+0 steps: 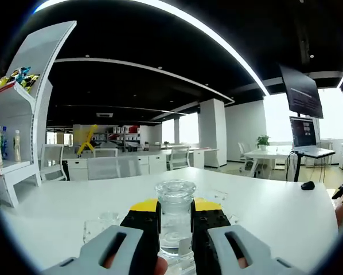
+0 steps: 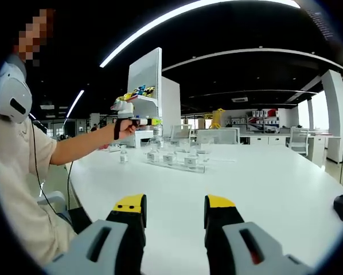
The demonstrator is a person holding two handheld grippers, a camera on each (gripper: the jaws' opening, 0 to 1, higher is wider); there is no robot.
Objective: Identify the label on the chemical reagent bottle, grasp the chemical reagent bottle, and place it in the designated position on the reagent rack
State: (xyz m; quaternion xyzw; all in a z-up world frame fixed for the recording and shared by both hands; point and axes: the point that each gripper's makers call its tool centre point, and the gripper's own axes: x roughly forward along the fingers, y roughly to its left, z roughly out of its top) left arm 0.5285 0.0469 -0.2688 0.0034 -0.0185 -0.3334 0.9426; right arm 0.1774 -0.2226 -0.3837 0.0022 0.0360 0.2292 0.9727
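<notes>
A clear glass reagent bottle (image 1: 175, 220) with a round glass stopper stands upright between the jaws of my left gripper (image 1: 175, 216), which is shut on its body. Its label is not readable here. The same gripper (image 2: 154, 121) appears in the right gripper view, held up in a person's hand above the far end of the white table (image 2: 257, 183). Below it a clear reagent rack (image 2: 177, 158) holds several small labelled bottles. One more small bottle (image 2: 124, 155) stands alone left of the rack. My right gripper (image 2: 175, 215) is open over the table with nothing between its jaws.
A white shelf unit (image 1: 16, 154) with drink bottles stands at the left. A laptop (image 1: 305, 136) on a stand and a wall screen (image 1: 301, 90) are at the right. A black mouse (image 1: 308, 185) lies near the table's edge. Clear glassware (image 1: 102, 224) rests left of the held bottle.
</notes>
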